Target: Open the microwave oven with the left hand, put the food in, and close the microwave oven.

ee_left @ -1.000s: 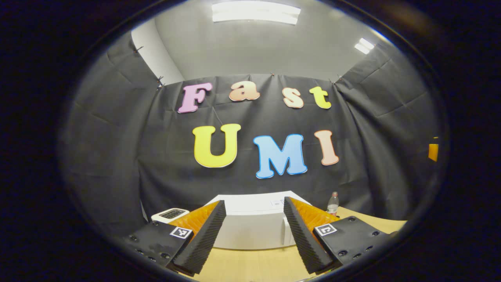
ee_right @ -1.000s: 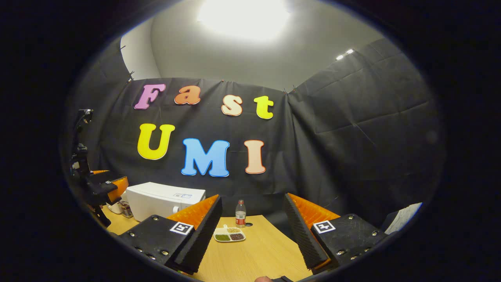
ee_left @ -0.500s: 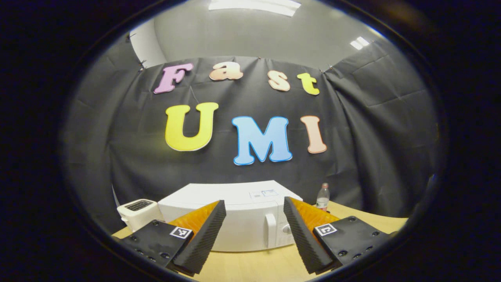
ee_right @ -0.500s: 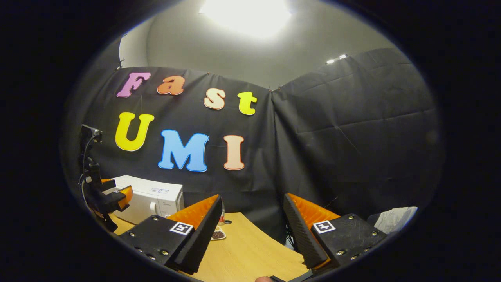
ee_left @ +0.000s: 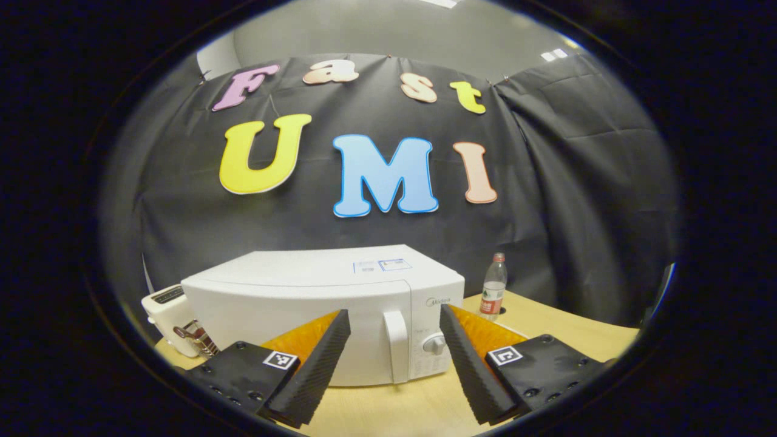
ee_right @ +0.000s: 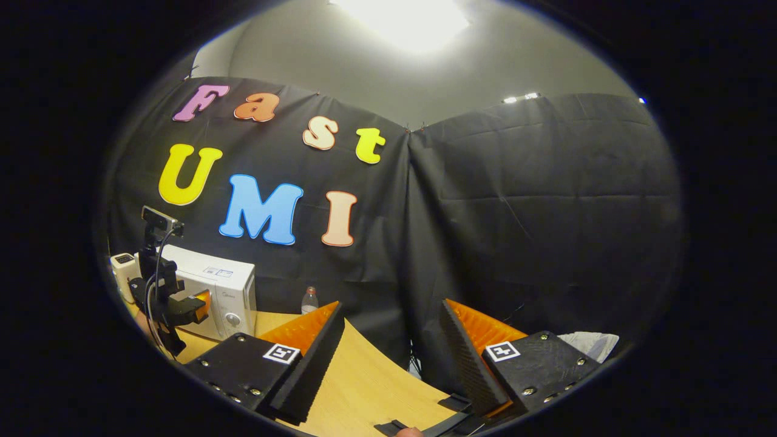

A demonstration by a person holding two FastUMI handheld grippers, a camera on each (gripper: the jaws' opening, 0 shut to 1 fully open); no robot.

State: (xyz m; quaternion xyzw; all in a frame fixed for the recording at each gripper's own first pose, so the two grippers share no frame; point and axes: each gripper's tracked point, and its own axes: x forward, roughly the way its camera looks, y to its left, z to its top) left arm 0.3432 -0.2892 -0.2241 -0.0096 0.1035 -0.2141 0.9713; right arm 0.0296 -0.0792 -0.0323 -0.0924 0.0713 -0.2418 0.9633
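- Microwave oven sits dead ahead of the left gripper, at twelve o'clock in the left gripper view, door shut, on the wooden table.
- Door handle, a white vertical bar whose long axis runs up and down, stands straight between the left gripper's two fingers, apart from both and beyond their tips; the control knob lies just past it toward one o'clock.
- Left gripper's jaws stand wide and hold nothing. Judging from this, the handle is already lined up for a forward reach, and this hand is far the nearer one.
- Right gripper also has its jaws spread wide with nothing between them; in the right gripper view the microwave lies off at about nine o'clock, well apart.
- Food: I cannot place it now; the tabletop ahead of the right gripper is largely hidden by its own fingers.
- Water bottle stands at two o'clock from the left gripper, beside the oven's right end, clear of the handle.
- Toaster, probably, sits at nine o'clock by the oven's left end, with a small rack-like object before it.
- Nothing stands between the left jaws and the handle.
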